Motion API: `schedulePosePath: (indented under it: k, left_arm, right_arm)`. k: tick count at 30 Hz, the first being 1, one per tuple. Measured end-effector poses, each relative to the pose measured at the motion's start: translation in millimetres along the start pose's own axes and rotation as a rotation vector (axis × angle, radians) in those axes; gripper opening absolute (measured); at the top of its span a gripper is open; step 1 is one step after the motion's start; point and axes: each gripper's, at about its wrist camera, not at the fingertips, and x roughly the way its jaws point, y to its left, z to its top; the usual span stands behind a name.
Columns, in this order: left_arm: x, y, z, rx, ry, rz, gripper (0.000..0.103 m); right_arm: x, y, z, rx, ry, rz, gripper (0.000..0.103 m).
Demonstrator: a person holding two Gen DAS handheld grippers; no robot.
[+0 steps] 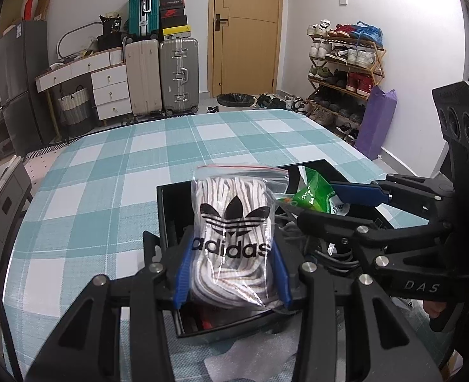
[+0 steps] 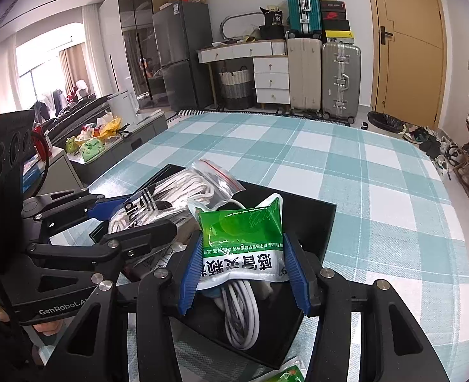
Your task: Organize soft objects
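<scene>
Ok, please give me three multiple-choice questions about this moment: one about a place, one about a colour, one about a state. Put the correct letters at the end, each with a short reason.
1. Where is the coiled white cable?
A. inside the black box
B. on the shoe rack
C. on the checked tablecloth outside the box

2. What colour is the seal strip on the clear zip bag with the adidas logo?
A. blue
B. red
C. yellow

3. What is the state of the right gripper?
A. open and empty
B. shut on the cable
C. shut on the green and white packet

Answers:
1 A, the cable lies in the box under the packet.
2 B, a red line runs along the bag's top.
3 C, both blue pads press the packet's sides.
</scene>
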Motion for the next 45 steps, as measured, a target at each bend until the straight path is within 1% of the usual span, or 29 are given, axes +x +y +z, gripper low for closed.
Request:
schedulePosePath:
  k: [5, 7, 8, 9, 10, 11, 12, 13, 14, 15, 16, 18, 21, 23, 29, 36, 45]
  left_arm:
    - [1.8, -4.0, -1.2, 0.024, 0.000, 0.020, 0.043]
    - [1.0, -3.2, -0.9, 0.018, -0.001, 0.010, 0.044]
    - [0.4, -2.7, -0.7, 0.015, -0.001, 0.002, 0.045]
    - [-0.1, -2.8, -0.5, 0.018, -0.004, 0.000, 0.049]
    - [-2.0, -3.4, -0.9, 0.023, -0.012, 0.004, 0.052]
    - [-5.4, -3.8, -1.3, 0.028, -0.029, 0.020, 0.060]
    - [-7.0, -3.5, -1.0, 0.027, -0.036, 0.016, 0.064]
    - [-9.1, -3.4, -0.8, 0.024, -0.038, 0.009, 0.065]
    - [-12.2, -3.6, -0.4, 0.019, -0.042, -0.001, 0.068]
    - [-13.8, -3.7, -0.3, 0.017, -0.044, -0.005, 0.076]
    - [-16.7, -3.9, -0.5, 0.015, -0.051, 0.006, 0.080]
    - [-22.0, -3.3, -1.6, 0.012, -0.067, 0.008, 0.091]
    - [-30.8, -1.3, -4.2, -0.003, -0.083, -0.009, 0.100]
    - [-36.2, -0.4, -6.7, -0.009, -0.090, -0.005, 0.103]
    - [-47.7, 6.0, -14.9, -0.042, -0.091, 0.001, 0.103]
    - [-59.9, 7.3, -28.6, -0.046, -0.085, 0.025, 0.103]
    - [-54.0, 2.8, -50.7, -0.059, -0.017, 0.028, 0.103]
  right_arm:
    - [1.4, 2.2, 1.1, -0.015, 0.012, -0.018, 0.049]
    - [0.2, 2.8, 1.6, -0.027, 0.007, -0.024, 0.053]
    - [-2.3, 2.9, 1.7, -0.035, -0.008, -0.037, 0.057]
    - [-3.9, 2.3, 1.7, -0.037, -0.014, -0.039, 0.062]
    - [-7.6, 1.6, 1.8, -0.038, -0.025, -0.034, 0.065]
    - [-13.5, 1.4, 1.6, -0.041, -0.047, -0.042, 0.070]
    - [-17.7, 1.4, 1.2, -0.045, -0.062, -0.051, 0.079]
    - [-24.1, 1.2, 0.7, -0.049, -0.081, -0.065, 0.083]
    - [-29.6, 0.4, 0.1, -0.047, -0.093, -0.069, 0.087]
    - [-33.1, 0.1, -0.1, -0.045, -0.097, -0.070, 0.088]
    - [-37.0, -0.6, -0.8, -0.043, -0.097, -0.074, 0.089]
    - [-43.9, -1.9, -3.7, -0.037, -0.094, -0.082, 0.094]
    - [-55.4, -3.2, -10.7, -0.030, -0.096, -0.090, 0.101]
    - [-61.5, -3.1, -14.7, -0.030, -0.095, -0.099, 0.102]
    - [-78.0, -0.2, -21.3, -0.015, -0.111, -0.106, 0.102]
    - [-93.1, 5.4, -24.3, -0.018, -0.121, -0.109, 0.102]
    - [-98.6, -2.7, -49.8, 0.035, -0.051, -0.129, 0.102]
